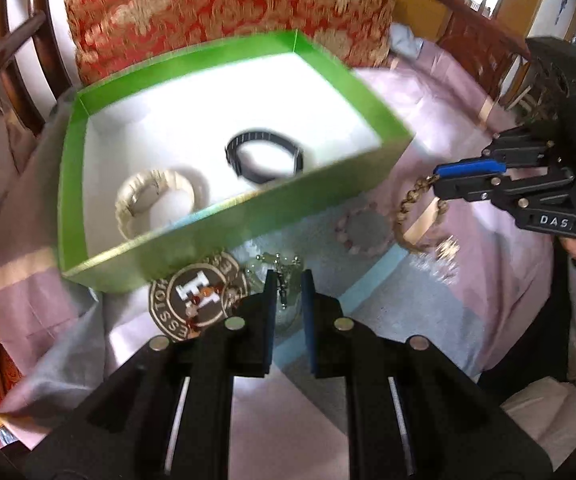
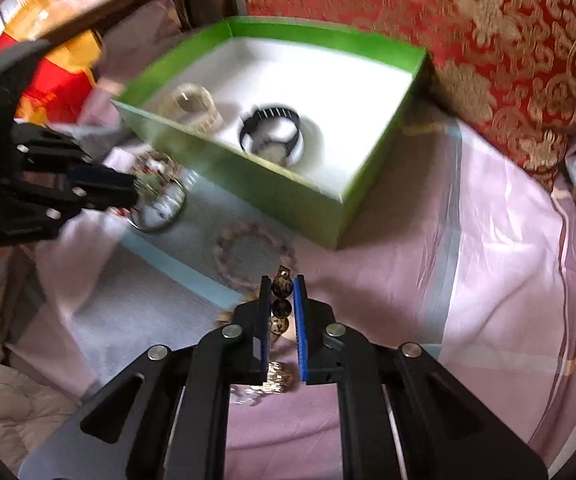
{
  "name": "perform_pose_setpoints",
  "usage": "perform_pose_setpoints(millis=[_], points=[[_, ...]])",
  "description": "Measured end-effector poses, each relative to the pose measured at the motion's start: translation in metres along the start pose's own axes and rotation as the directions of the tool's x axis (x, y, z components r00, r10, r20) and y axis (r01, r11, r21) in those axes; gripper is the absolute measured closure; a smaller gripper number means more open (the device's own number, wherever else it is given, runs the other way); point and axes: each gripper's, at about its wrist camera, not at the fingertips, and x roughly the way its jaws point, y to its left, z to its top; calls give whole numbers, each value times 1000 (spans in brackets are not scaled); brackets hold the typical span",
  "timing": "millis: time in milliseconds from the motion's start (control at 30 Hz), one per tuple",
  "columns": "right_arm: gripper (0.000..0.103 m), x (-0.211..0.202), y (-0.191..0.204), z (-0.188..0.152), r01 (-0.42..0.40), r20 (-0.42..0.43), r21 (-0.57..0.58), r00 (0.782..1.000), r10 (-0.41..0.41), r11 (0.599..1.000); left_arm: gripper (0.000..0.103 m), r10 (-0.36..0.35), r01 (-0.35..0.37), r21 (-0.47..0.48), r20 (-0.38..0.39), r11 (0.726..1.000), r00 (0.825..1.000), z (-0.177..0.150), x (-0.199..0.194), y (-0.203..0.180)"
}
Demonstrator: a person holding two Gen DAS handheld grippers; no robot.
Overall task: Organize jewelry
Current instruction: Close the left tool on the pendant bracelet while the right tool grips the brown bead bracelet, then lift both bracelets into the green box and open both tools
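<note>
Landmark: green box (image 1: 223,216), open-topped with a white inside, standing on a pink and blue bedsheet (image 2: 488,260) in front of a red and gold cushion (image 1: 227,4).
Inside the box: 2 pieces, a black bracelet (image 1: 265,158) and a pale cream bracelet (image 1: 153,200), apart from each other on the white floor.
Right gripper (image 2: 281,300): off the box's near corner, jaws clenched on a brown beaded bracelet (image 2: 281,308); 3 speckled beads sit between the blue pads, and in the left wrist view the rest of the strand loops down from the tips.
Left gripper (image 1: 290,292): just outside the box's near wall, jaws drawn close around a clear glassy bracelet with small charms (image 1: 283,276); blur keeps me from telling whether the pads truly pinch it.
Pink beaded bracelet (image 2: 253,254): on the sheet just outside the near wall, between the 2 grippers, untouched.
Round brown badge (image 1: 199,300): on the sheet by the box's near wall, beside the left gripper.
</note>
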Motion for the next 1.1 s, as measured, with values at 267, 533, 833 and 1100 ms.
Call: perform_pose_setpoints(millis=[267, 533, 833, 1100], points=[[92, -54, 13, 35, -81, 140, -4, 987, 80, 997, 93, 15, -8, -51, 144, 999, 990, 34, -64, 20], [92, -72, 16, 99, -15, 244, 1, 970, 14, 1000, 94, 94, -78, -108, 153, 991, 984, 66, -55, 43], [92, -44, 6, 99, -46, 195, 58, 980, 34, 997, 95, -24, 24, 22, 25, 999, 999, 24, -19, 14], [92, -69, 12, 38, -126, 181, 66, 977, 112, 990, 86, 4, 1, 40, -146, 999, 989, -2, 49, -1]])
